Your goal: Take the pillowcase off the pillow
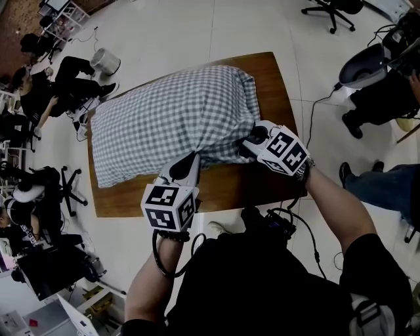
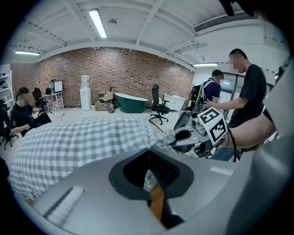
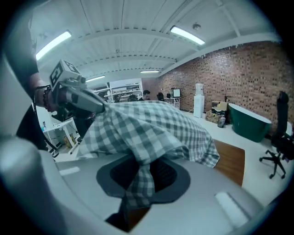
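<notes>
A pillow in a grey-and-white checked pillowcase [image 1: 170, 118] lies across a low wooden table [image 1: 275, 98]. At the pillow's near edge my left gripper [image 1: 191, 157] is shut on a fold of the pillowcase [image 2: 92, 142], a sliver of cloth showing between its pads. My right gripper [image 1: 251, 139] is at the pillow's near right corner. It is shut on a bunch of checked pillowcase [image 3: 151, 133] cloth, which hangs down between the pads. My right gripper [image 2: 190, 135] also shows in the left gripper view, and my left gripper [image 3: 98, 106] in the right gripper view.
The table's bare wood [image 1: 243, 187] runs along the near side in front of the person's body. People sit at the left [image 1: 59, 85] and right [image 1: 387, 92] on the pale floor. An office chair [image 1: 331, 10] stands at the far right.
</notes>
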Demonstrator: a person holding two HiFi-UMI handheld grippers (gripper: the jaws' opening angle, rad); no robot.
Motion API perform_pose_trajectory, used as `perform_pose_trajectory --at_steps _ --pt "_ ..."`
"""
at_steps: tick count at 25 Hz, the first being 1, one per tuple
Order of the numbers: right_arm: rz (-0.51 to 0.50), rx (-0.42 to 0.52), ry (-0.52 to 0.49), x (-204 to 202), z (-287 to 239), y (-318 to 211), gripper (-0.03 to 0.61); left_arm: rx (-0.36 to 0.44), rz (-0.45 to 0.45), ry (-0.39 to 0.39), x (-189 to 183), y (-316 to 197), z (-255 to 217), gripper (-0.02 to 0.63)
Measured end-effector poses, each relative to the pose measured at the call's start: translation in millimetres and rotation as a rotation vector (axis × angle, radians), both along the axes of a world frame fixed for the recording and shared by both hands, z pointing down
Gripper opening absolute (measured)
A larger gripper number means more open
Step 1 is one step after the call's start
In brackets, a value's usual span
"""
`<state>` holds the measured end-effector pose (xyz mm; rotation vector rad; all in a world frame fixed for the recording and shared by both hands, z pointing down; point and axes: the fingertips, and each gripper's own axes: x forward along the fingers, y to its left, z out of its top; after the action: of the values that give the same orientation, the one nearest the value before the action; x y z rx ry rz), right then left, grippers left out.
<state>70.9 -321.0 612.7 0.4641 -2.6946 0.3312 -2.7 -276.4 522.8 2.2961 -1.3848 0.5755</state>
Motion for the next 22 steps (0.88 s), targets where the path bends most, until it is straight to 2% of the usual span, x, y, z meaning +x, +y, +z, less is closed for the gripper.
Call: perform_pose_trajectory --at_steps 6,8,11,13,15,18,22 --pt "-0.01 0.017 0.005 -8 -17 26 0.059 0.008 -0.017 0.045 -14 22 -19 0.006" --pt "-0.036 -0.024 -0.014 -10 -13 34 0.096 0.003 -0.017 0.052 -14 25 -18 0.006" --pt "-0.105 -0.074 -0.039 -9 -12 49 0.193 0.004 -0.009 0.052 -12 26 -25 0.006" --pt "-0.16 -0.076 -0.002 -3 -5 59 0.238 0.008 -0.005 0.051 -12 26 -29 0.006" --pt "-0.189 -0.057 0.068 4 12 65 0.242 0.014 0.0 0.052 -11 25 -30 0.006" --pt "-0.162 0.002 0.128 1 30 58 0.242 0.019 0.015 0.052 -8 24 -32 0.006" --pt "-0.139 0.002 0.054 -15 20 47 0.241 0.018 0.025 0.047 -2 24 -28 0.006"
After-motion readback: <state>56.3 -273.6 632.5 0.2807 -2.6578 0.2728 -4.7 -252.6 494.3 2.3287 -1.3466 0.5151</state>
